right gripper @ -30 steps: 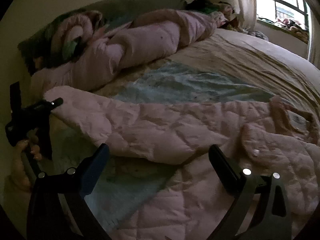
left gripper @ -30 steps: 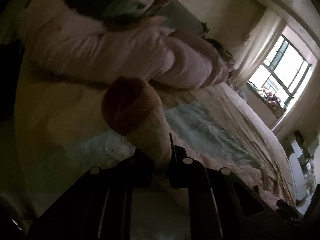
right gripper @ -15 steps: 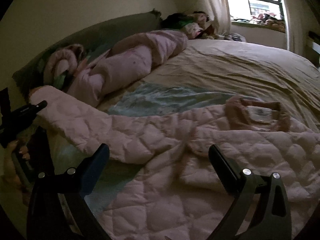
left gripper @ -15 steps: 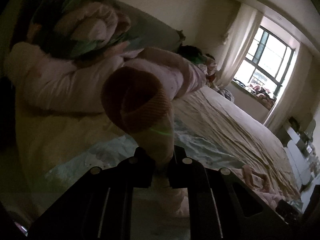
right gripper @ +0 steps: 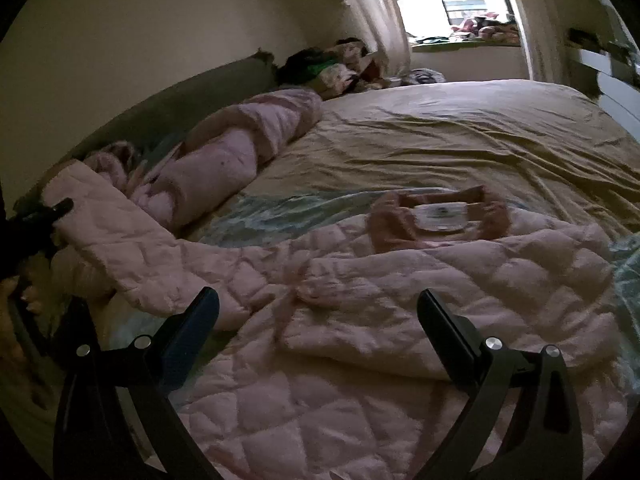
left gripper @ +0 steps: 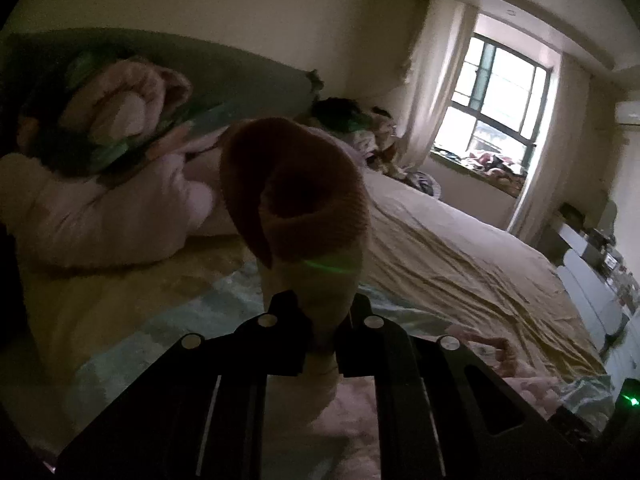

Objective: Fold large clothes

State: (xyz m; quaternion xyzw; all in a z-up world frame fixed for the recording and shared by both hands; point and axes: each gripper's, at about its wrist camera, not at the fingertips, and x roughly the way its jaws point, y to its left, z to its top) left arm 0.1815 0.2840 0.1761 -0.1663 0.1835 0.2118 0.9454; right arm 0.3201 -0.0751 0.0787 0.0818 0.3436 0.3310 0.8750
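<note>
The folding has only just begun. The left gripper [left gripper: 322, 320] is pinched tight on the cuff of the pink jacket's sleeve [left gripper: 296, 204]. The right gripper [right gripper: 318, 312] is wide open and empty, with the pink jacket [right gripper: 360, 300] spread on the bed [right gripper: 440, 128] between its fingers. Both sleeves and the body are not folded yet.

We see the black left gripper [left gripper: 322, 330] at bottom centre, its 2 jaws clamped on a pale pink quilted sleeve [left gripper: 316, 284], whose brown ribbed cuff [left gripper: 296, 196] fills the frame's centre above a beige-sheeted bed [left gripper: 460, 256].
</note>
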